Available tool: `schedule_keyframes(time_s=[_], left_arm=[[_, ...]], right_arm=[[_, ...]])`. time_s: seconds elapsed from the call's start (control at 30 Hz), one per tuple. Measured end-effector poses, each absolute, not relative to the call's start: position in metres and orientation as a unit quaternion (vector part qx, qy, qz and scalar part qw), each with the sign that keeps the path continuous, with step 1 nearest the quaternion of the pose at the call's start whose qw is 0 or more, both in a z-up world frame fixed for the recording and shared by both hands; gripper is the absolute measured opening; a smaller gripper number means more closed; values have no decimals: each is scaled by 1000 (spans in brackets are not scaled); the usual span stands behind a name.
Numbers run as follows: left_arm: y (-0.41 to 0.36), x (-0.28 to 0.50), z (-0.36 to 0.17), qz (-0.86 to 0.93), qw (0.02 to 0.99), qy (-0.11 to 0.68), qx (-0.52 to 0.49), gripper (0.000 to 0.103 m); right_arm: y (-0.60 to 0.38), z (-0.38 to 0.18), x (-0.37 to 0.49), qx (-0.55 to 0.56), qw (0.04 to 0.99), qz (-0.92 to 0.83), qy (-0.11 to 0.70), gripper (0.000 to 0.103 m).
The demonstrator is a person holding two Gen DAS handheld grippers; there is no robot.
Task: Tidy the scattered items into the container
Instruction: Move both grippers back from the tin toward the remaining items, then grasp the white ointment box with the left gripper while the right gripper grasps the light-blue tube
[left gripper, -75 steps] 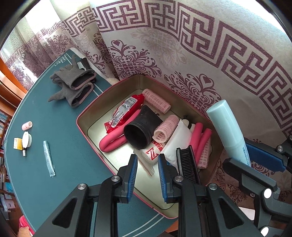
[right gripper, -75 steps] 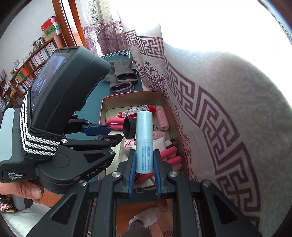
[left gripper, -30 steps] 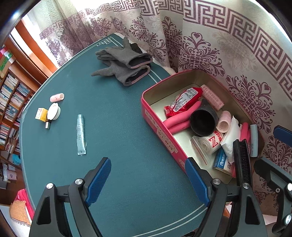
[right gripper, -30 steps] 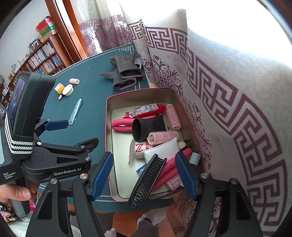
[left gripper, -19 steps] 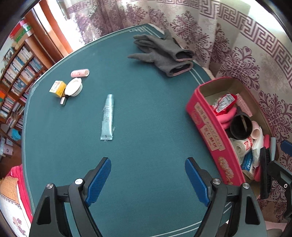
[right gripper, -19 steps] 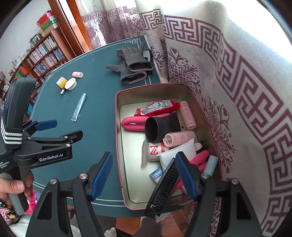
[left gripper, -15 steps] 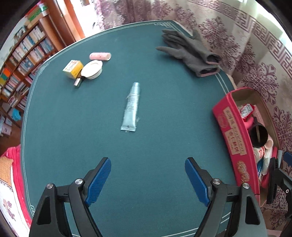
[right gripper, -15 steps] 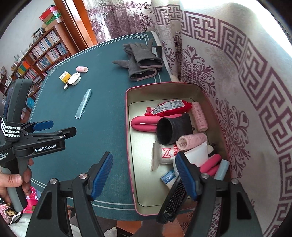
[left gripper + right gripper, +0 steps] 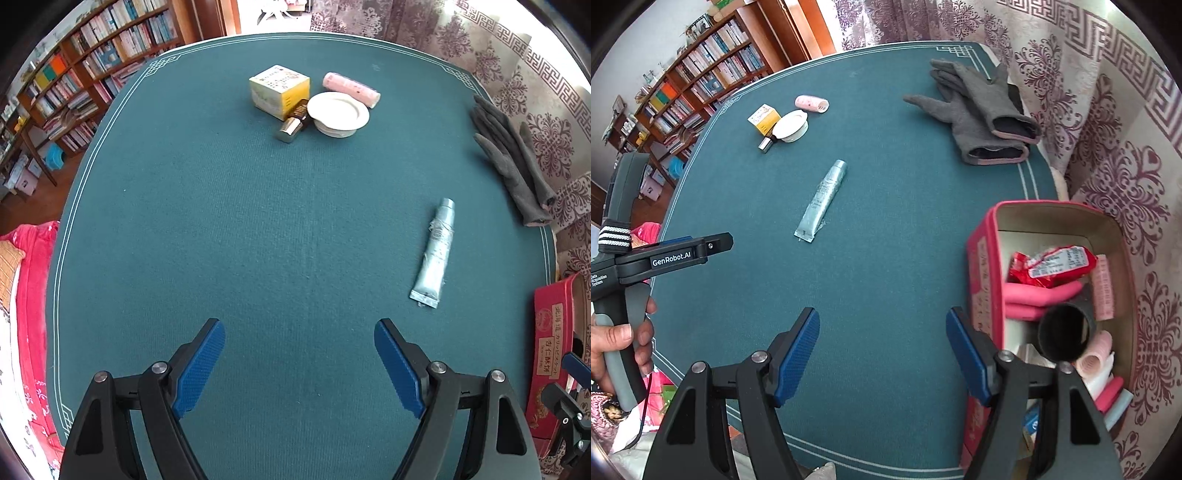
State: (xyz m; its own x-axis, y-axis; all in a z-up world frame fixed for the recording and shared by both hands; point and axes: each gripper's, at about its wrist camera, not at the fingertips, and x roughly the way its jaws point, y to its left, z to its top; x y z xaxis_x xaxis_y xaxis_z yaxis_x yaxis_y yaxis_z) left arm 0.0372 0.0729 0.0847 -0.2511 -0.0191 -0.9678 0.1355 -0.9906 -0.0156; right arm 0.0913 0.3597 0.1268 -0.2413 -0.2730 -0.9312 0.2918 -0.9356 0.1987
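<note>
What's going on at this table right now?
A person is tidying small items into a red tin, one gripper in each hand. The left gripper and right gripper are both open and empty above the green table. Out on the table lie a tube, grey gloves, a yellow box, a white dish, a small bottle and a pink roller.

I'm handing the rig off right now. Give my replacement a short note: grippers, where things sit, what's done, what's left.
Left gripper: open, empty, above bare table.
Right gripper: open, empty, beside the red tin.
Done: tin holds pink rollers, a red packet, a black cup and more.
Left on the table: pale blue tube, grey gloves, and the far cluster of yellow box, white jar, small gold-capped bottle, pink roller.
</note>
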Motion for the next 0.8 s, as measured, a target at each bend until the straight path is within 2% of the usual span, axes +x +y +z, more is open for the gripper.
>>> schedule_keyframes(time_s=[0.47,0.8], left_arm=[[12,-89,87,-810,47,27,584,85],[9,-159,77,-816,15,-12,577,85]], right_arm=[[306,77,54,650,155,-744,3,75],[287,72,28,657,136,-741,-5,75]])
